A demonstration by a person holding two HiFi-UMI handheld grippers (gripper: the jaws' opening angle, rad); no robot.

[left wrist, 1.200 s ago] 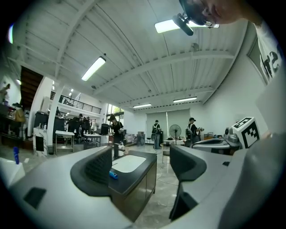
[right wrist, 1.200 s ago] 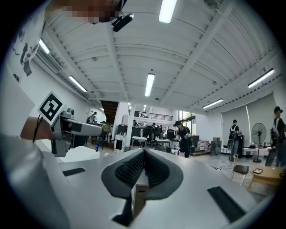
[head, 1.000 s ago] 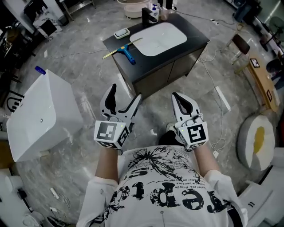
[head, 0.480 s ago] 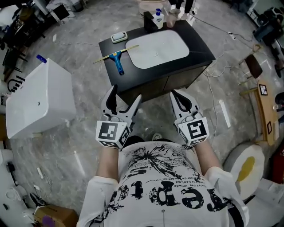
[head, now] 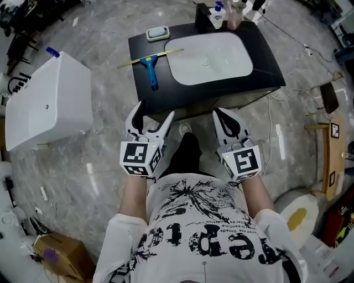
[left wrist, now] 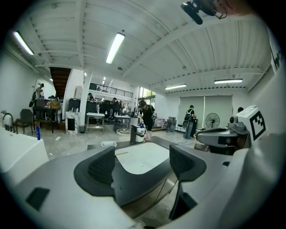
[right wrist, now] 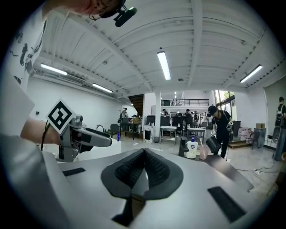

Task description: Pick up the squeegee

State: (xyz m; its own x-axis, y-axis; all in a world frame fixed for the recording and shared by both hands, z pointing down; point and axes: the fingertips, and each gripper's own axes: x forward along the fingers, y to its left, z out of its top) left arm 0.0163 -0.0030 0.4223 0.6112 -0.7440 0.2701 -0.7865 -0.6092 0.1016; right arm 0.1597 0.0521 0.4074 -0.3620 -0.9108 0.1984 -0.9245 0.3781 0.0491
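The squeegee [head: 151, 67], with a blue handle and a long yellowish blade, lies on the left part of the black vanity top [head: 145, 94], beside the white basin [head: 210, 58]. My left gripper [head: 153, 116] hovers just short of the counter's front edge, below the squeegee, open with nothing in it. In the left gripper view the left gripper [left wrist: 140, 163] frames the basin [left wrist: 140, 157] between its spread pads. My right gripper [head: 221, 115] is level with it on the right, shut and empty; the right gripper [right wrist: 144, 172] shows its pads pressed together.
A soap dish [head: 157, 33], a black faucet [head: 202, 12] and bottles [head: 219, 9] stand at the counter's back. A white tub [head: 47, 105] sits on the floor to the left, a cardboard box [head: 55, 260] at bottom left. Cables [head: 290, 91] trail on the right.
The vanity has drawn closer and now sits straight ahead of both grippers. Both grippers keep the same pose, left open and right shut.
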